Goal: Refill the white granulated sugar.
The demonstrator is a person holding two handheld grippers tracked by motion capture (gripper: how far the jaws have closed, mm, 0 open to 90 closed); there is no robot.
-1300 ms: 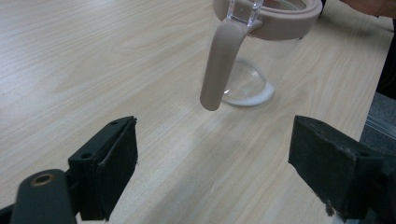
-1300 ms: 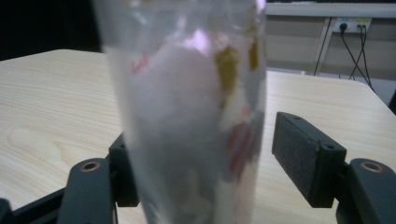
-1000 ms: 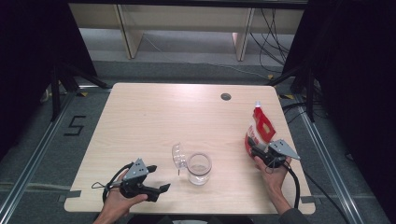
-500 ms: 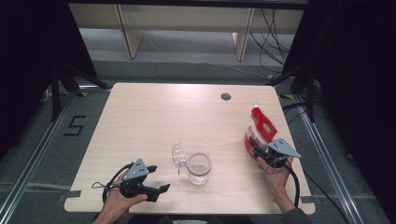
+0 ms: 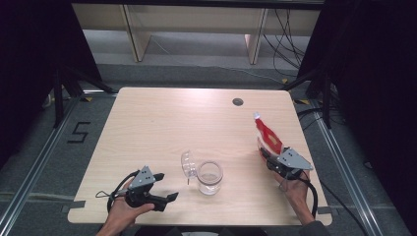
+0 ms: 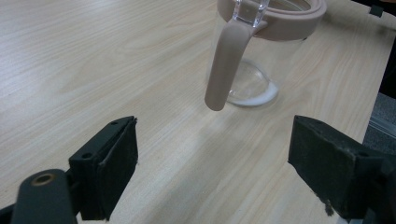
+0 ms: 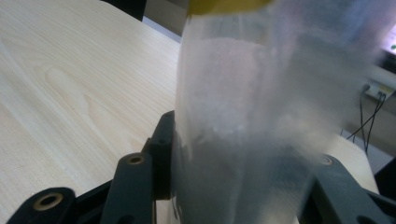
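Lab: railed floor, cables

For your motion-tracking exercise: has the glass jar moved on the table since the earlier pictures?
No. The glass jar keeps its spot, same line to the table's round hole.

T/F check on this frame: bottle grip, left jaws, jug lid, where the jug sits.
1. The right hand-held gripper is clamped on the bottle. True; its jaws have just been closing, with the bottle between them.
2. The left hand-held gripper grips the jug's handle. False: its jaws stand open and hold nothing, short of the handle.
3. The jug has its lid flipped open. True.
4. The bottle lies flat on the table. False: it is upright in the right hand-held gripper.
5. The jug stands at the table's far edge. False: it stands near the person's edge.
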